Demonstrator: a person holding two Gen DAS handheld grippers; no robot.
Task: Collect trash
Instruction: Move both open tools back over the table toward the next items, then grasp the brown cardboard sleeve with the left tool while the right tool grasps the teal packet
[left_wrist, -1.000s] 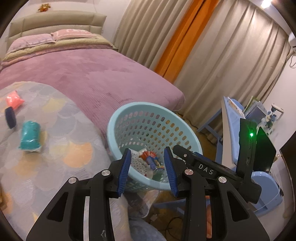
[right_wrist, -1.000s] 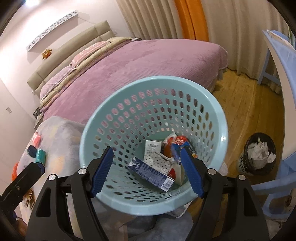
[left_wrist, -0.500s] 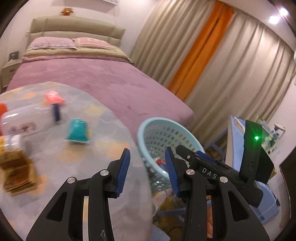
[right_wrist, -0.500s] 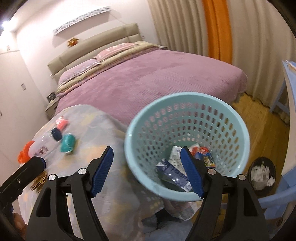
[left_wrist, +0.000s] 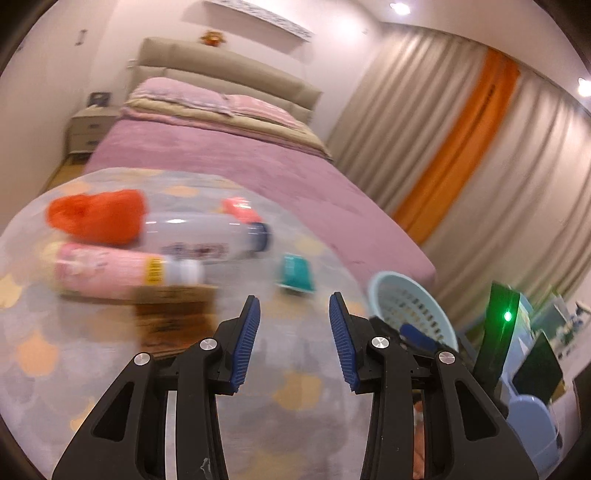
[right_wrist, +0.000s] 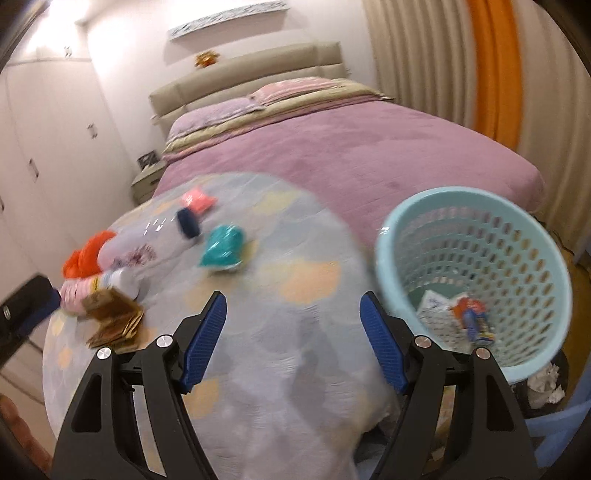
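Now both empty, left hand-held gripper (left_wrist: 294, 338) part-open, right hand-held gripper (right_wrist: 293, 341) wider

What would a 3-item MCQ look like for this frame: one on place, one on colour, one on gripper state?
1. Where does the perforated light-blue plastic basket stand?
A. on the bed
B. beside the table, off its edge
C. on the table's middle

2. What colour is the cap of the clear plastic bottle lying on the table's patterned cloth?
A. dark blue
B. yellow
C. white

3. What does the right gripper hold?
A. a teal packet
B. the basket's rim
C. nothing; its jaws are apart and empty

Key: 1 B, the basket sits past the cloth's edge with wrappers inside. 2 A, the cap at the bottle's end is dark blue. 3 C, only cloth shows between the blue pads; the crumpled teal packet lies further off.
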